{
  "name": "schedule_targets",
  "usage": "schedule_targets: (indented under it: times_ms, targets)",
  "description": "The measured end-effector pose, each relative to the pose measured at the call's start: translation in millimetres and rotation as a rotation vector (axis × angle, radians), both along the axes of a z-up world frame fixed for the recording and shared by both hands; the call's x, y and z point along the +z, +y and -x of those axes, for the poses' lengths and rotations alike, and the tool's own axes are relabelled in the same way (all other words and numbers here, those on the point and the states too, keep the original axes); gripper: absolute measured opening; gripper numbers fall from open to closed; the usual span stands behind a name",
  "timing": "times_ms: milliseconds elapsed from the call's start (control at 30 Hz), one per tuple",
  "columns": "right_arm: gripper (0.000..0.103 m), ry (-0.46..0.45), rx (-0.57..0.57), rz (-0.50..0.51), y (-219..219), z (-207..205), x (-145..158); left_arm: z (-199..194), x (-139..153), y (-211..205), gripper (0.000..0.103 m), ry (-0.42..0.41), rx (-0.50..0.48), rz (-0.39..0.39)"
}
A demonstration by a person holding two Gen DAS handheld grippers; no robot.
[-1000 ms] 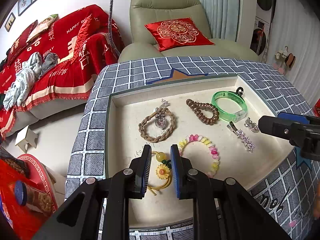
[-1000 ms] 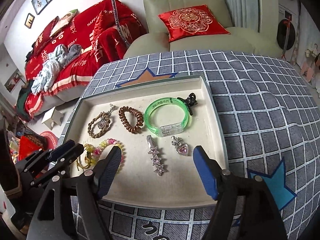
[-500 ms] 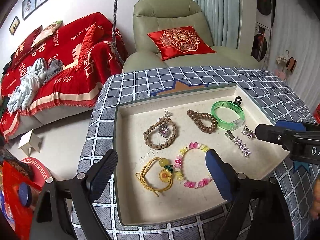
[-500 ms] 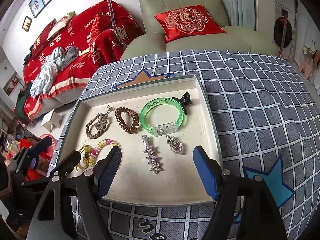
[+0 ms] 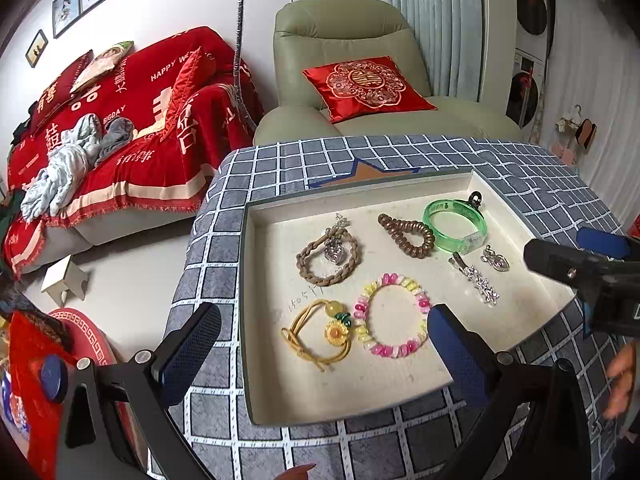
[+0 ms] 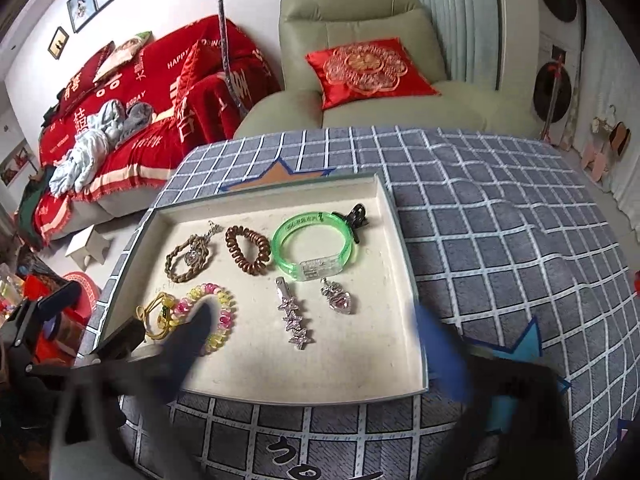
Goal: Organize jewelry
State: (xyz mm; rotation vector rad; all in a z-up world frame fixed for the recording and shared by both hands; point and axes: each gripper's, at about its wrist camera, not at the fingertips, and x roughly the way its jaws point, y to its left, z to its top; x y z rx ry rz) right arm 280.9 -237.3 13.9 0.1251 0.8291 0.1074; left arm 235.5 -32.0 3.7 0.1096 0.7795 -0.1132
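Both the left gripper (image 5: 322, 350) and the right gripper (image 6: 316, 330) gape wide and hold nothing. All the jewelry lies in the tray (image 5: 360, 396). The yellow hair tie (image 5: 320, 338) touches the pink bead bracelet (image 5: 394, 316); a careless pinch there would likely drag both.
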Motion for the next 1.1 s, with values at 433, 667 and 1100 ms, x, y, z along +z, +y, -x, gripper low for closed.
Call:
schedule_targets:
  times_ms: [433,667,1100]
  targets:
    - [0.103,-0.046,-0.017,0.023,-3,41,8,44,7,7,0.103,-0.045,0.075,0.022]
    - [0.103,-0.050,-0.032,0.050,-5,71,1,73,0,12,0.103,-0.038,0.112,0.029]
    - [0.103,-0.074,-0.027,0.147,7,110,-10,111,-22,13,0.103,-0.014,0.143,0.008]
